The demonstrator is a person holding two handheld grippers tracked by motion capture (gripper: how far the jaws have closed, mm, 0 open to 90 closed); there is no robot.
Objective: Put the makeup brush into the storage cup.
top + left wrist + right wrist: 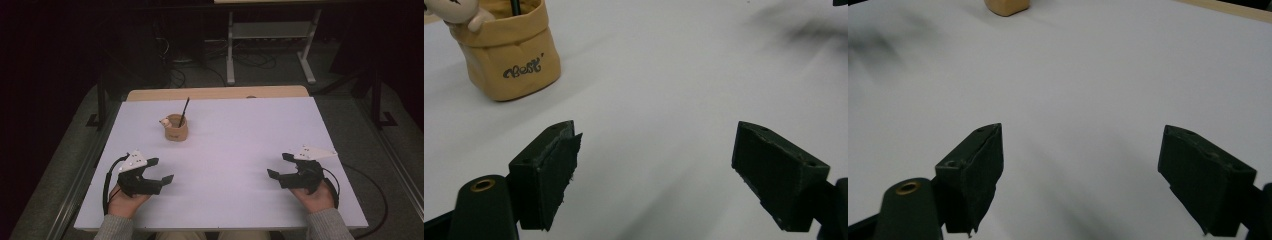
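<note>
A tan pot [176,128] shaped like a small sack stands on the white table [235,135], left of centre. A black stick [184,111] rises from it and a small pale figure [164,122] leans at its rim. In the left gripper view the pot [511,50] carries the word "Best" and stands up left of the jaws. My left gripper [161,170] rests near the front left, open and empty [656,175]. My right gripper [279,165] rests near the front right, also open and empty [1083,180]. In the right gripper view the pot's base [1007,7] lies far ahead.
A wooden strip [215,93] runs along the table's far edge. Behind it stand a metal frame [270,45] and cables on a dark floor. A broad stretch of white table lies between the two grippers.
</note>
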